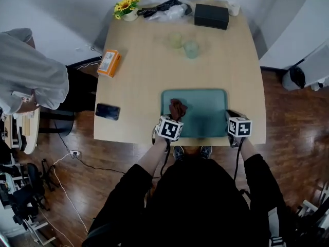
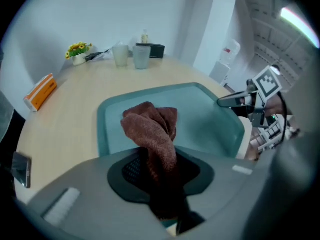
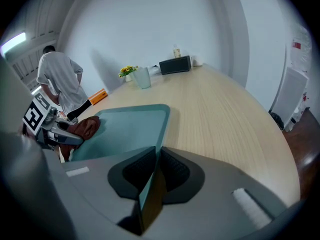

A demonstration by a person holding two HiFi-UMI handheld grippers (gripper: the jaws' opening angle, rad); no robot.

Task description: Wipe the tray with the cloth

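Left gripper [image 2: 160, 170] has its jaws clamped on a rust-brown terry cloth [image 2: 152, 129], which bunches out past the pads and reaches down to the left part of a shallow teal plastic tray with rounded corners [image 2: 212, 121]. In the head view this gripper [image 1: 174, 118] sits at the tray's lower left edge, with the cloth [image 1: 178, 108] just inside the rim. The right gripper [image 3: 152, 176] is closed on the tray's thin teal rim, which stands edge-on between its black ribbed pads. In the head view it [image 1: 230, 118] holds the tray's [image 1: 205, 115] right side, near the lower right corner. The tray lies at the lower edge of a light wooden table [image 1: 149, 81], close to the person's body. A black phone [image 1: 107, 111] lies to the left of the tray, near the table's left edge, and an orange box [image 1: 109, 63] lies further up that edge. Two translucent cups [image 1: 183, 44] stand above the tray, well apart from it. At the top of the table are yellow flowers in a white pot [image 1: 127, 7] and a black rectangular box [image 1: 211, 16]. A person in a grey shirt [image 1: 25, 71] stands at the left of the frame.
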